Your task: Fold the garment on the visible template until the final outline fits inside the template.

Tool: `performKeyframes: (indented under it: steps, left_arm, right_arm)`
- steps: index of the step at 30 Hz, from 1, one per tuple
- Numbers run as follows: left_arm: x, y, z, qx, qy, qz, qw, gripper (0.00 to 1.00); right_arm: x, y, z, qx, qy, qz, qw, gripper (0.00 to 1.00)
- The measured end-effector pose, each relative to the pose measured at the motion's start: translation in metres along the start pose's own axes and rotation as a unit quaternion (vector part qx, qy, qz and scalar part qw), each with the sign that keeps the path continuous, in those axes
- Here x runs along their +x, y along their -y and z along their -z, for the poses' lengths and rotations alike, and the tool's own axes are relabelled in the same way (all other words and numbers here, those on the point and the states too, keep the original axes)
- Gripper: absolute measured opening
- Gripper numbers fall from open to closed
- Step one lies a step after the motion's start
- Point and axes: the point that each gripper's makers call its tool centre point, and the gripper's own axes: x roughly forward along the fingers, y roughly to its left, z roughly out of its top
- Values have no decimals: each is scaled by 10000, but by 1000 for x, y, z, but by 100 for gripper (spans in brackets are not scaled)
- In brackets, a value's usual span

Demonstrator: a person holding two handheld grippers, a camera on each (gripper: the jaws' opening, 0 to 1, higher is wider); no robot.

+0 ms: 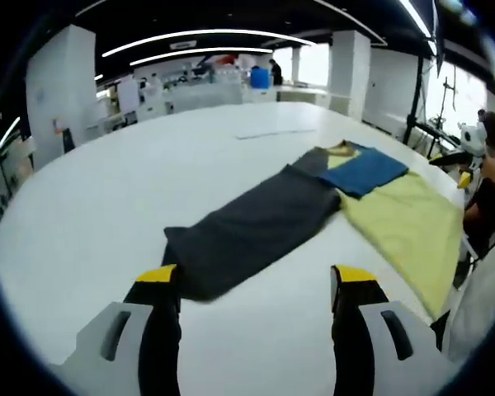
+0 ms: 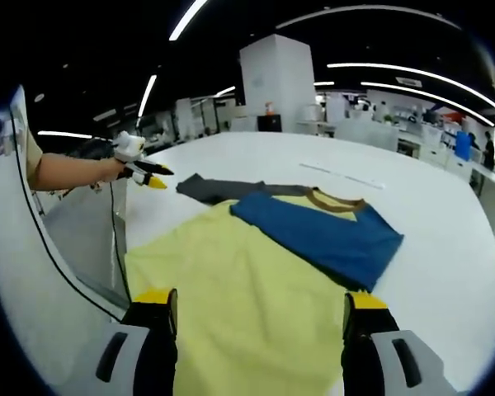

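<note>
A colour-block garment lies flat on the white table [image 1: 107,214]: a dark grey part [image 1: 252,227], a blue part [image 1: 365,171] folded over near the tan collar [image 1: 340,149], and a yellow part [image 1: 408,223]. My left gripper [image 1: 256,276] hovers open just short of the grey end, nothing between its fingers. From the other side, the yellow part [image 2: 231,289] is nearest, then the blue [image 2: 330,231] and the grey [image 2: 214,188]. My right gripper [image 2: 258,299] is open above the yellow cloth. A hand holds the left gripper [image 2: 146,173] at the far left of the table.
A thin pale flat sheet [image 1: 274,131] lies on the table beyond the garment. The right gripper [image 1: 464,176] and a person's arm show at the table's right edge. The near table edge [image 2: 120,247] has a cable hanging along it. Desks and pillars stand far behind.
</note>
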Motion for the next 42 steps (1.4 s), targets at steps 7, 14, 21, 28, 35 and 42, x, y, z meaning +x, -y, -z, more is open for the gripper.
performKeyframes:
  steps: [7, 14, 21, 28, 35, 42]
  left_arm:
    - [3, -14, 2, -59, -44, -140, 9999, 66]
    - [3, -28, -2, -181, -8, -305, 9994, 61]
    - [2, -43, 1, -144, -94, -538, 9984, 54]
    - [2, -58, 2, -250, -110, -691, 9972, 52]
    - [3, -66, 1, -231, -126, -807, 9964, 50]
    - [4, -75, 4, -265, -161, -909, 9954, 48]
  right_arm:
    - [-1, -1, 1, -8, -23, 10, 10000, 81]
    - [-3, 2, 3, 9, -41, 44, 10000, 81]
    - [-5, 3, 5, 10, -94, 64, 9999, 81]
    - [-7, 4, 7, 22, -122, 85, 9999, 81]
    - [-9, 6, 8, 58, -154, 122, 9998, 81]
    - [-15, 6, 6, 68, -99, 177, 9998, 82]
